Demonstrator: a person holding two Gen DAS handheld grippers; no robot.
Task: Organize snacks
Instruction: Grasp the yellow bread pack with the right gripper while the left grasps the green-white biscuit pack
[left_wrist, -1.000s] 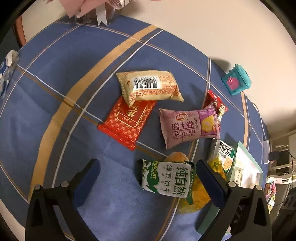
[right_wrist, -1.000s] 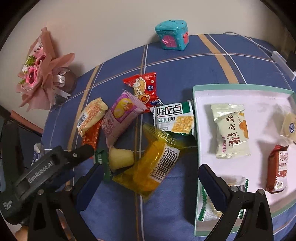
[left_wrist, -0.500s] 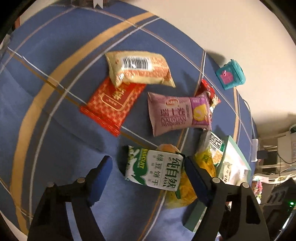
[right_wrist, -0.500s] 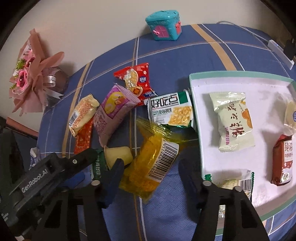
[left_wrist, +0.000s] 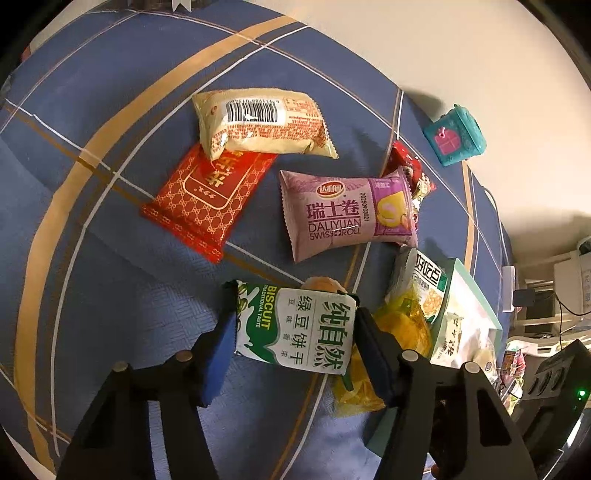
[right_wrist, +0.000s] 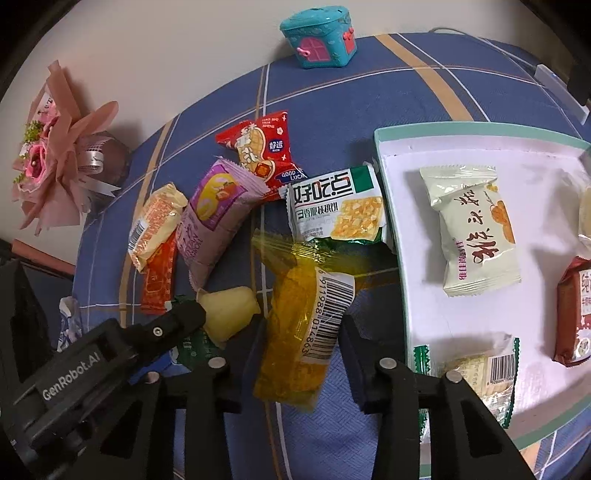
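Note:
A green-and-white biscuit pack (left_wrist: 295, 328) lies on the blue tablecloth. My left gripper (left_wrist: 294, 323) is closing on it, and its blue pads touch both short ends. In the right wrist view a clear yellow snack pack (right_wrist: 303, 325) with a barcode lies beside the white tray (right_wrist: 391, 229). My right gripper (right_wrist: 302, 326) is closing too, with a pad against each long side of that pack. A pale yellow jelly cup (right_wrist: 229, 310) sits between the two packs. The tray holds several wrapped snacks, among them a cream pack (right_wrist: 472, 236).
Loose on the cloth are a purple Swiss roll pack (left_wrist: 343, 218), a red patterned pack (left_wrist: 207, 195), a cream barcoded pack (left_wrist: 258, 122), a small red pack (right_wrist: 258, 151) and a cracker pack (right_wrist: 332, 210). A teal toy house (right_wrist: 317, 33) and a pink bouquet (right_wrist: 55, 147) stand at the far edge.
Both pairs of jaws have narrowed from wide open until they meet their packs. The right gripper has sunk a little towards the yellow pack. The snacks have stayed in place.

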